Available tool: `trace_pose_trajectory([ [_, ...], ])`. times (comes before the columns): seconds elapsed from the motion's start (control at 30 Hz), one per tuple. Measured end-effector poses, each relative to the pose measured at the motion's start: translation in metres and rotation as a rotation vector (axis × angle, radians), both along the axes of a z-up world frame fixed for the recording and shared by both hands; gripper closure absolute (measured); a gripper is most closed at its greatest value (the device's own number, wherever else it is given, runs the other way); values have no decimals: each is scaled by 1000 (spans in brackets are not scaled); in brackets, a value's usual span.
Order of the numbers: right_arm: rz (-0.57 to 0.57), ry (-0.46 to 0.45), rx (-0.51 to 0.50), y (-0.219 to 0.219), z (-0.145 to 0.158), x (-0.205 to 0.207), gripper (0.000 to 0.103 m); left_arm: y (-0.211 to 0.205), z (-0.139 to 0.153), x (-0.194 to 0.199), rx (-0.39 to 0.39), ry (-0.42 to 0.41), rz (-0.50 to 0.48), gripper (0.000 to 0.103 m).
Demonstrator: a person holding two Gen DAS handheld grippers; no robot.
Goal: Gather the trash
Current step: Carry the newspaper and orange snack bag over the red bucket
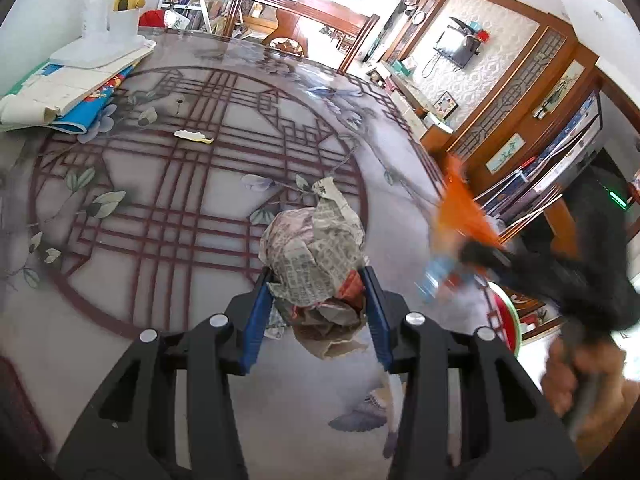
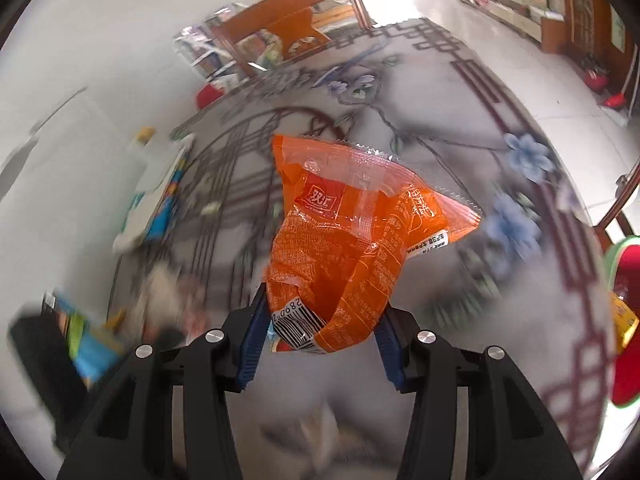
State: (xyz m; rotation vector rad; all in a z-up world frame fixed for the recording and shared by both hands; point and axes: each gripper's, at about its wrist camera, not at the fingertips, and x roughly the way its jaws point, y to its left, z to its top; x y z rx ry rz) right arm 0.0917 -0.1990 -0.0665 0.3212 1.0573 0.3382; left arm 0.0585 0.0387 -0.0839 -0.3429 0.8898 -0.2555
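Newspaper (image 1: pixel 316 256), crumpled into a ball, sits pinched between the blue pads of the left tool (image 1: pixel 318 300) above the patterned worktop (image 1: pixel 160 200). Right tool (image 2: pixel 322 322) grips the lower end of an orange snack wrapper (image 2: pixel 352 232), held clear of the surface. A small pale scrap (image 1: pixel 193 136) lies farther off, near stacked books (image 1: pixel 76 88).

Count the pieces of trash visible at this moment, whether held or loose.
3: a crumpled newspaper ball in the left tongs, an orange wrapper in the right tongs, and a small scrap lying loose on the table. More may be hidden.
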Motion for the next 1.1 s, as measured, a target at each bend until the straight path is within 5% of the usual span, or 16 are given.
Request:
trace_pose_trajectory([
  [0.13, -17, -113, -85, -7, 1, -46, 56, -7, -6, -1, 23, 11, -8, 61],
  [0.23, -48, -88, -79, -15, -10, -52, 56, -13, -5, -4, 70, -9, -19, 61],
  [0.4, -31, -233, -221, -11, 6, -62, 56, -19, -10, -6, 157, -6, 9, 61],
  [0.63, -50, -244, -159, -25, 7, -59, 56, -35, 2, -30, 137, -37, 41, 61],
  [1.1, -131, -285, -128, -77, 18, -76, 56, -111, 33, -53, 155, -100, -51, 61],
])
